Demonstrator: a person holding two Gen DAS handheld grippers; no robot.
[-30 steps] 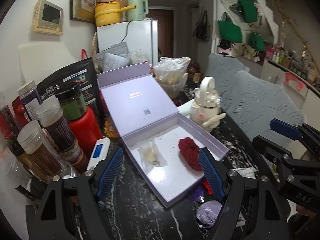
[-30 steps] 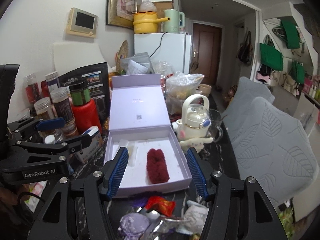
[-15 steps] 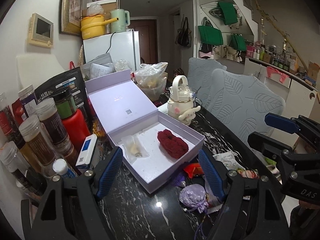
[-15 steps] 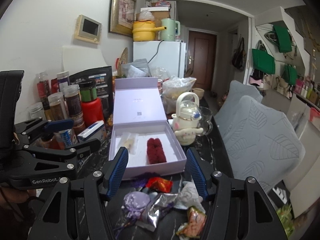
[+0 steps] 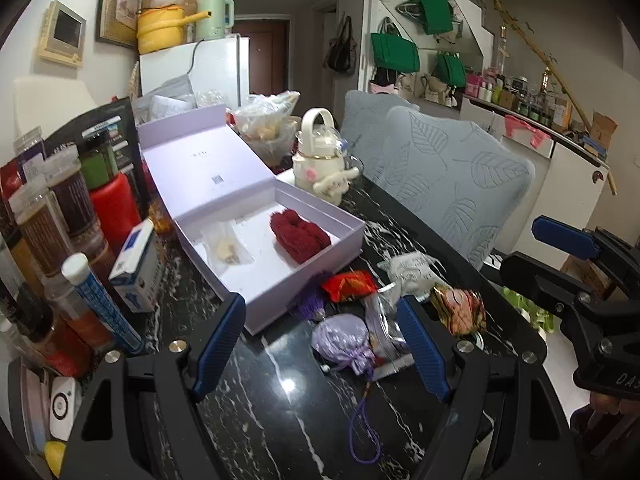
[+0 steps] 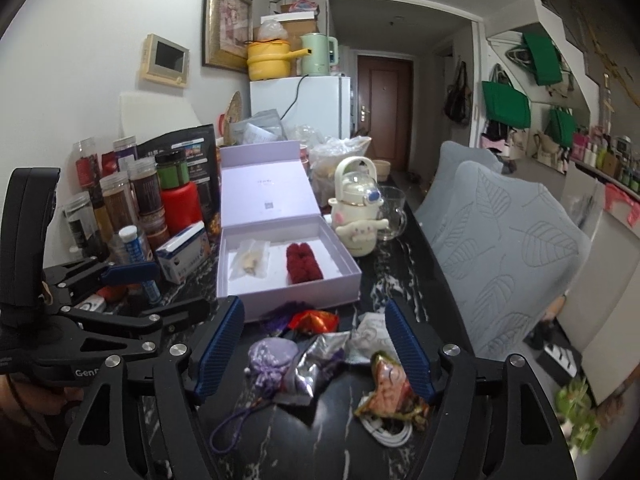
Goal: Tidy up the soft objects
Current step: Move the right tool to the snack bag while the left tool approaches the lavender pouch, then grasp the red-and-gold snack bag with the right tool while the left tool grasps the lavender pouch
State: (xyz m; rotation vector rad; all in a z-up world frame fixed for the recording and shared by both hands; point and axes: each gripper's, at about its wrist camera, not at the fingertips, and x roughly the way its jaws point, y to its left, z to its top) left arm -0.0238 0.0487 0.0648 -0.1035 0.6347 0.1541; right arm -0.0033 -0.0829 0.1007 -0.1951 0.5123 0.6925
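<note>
An open lilac box (image 5: 352, 240) (image 6: 280, 300) on the black marble table holds a dark red knitted piece (image 5: 299, 237) (image 6: 303, 262) and a small clear packet (image 5: 227, 248) (image 6: 250, 261). In front of the box lie a lilac drawstring pouch (image 5: 343, 340) (image 6: 271, 359), a red sachet (image 5: 350, 286) (image 6: 314, 321), a white sachet (image 5: 410, 270), a silver wrapper (image 6: 316, 362) and a patterned pouch (image 5: 460, 310) (image 6: 394, 394). My left gripper (image 5: 322, 346) is open above the lilac pouch. My right gripper (image 6: 314, 354) hangs over the pile, jaws opening, nothing pressed between them.
Jars, a red bottle (image 5: 112, 212) and a blue-white carton (image 5: 138, 266) crowd the table's left side. A cream kettle (image 5: 320, 160) and a glass mug (image 6: 390, 212) stand behind the box. Grey leaf-pattern chairs (image 5: 452, 184) line the right edge. A white cable (image 6: 386, 430) lies near the front.
Both grippers have drawn back from the box, so the pile of pouches and sachets in front of it now lies between the fingers. The right gripper's jaws stand wider than before.
</note>
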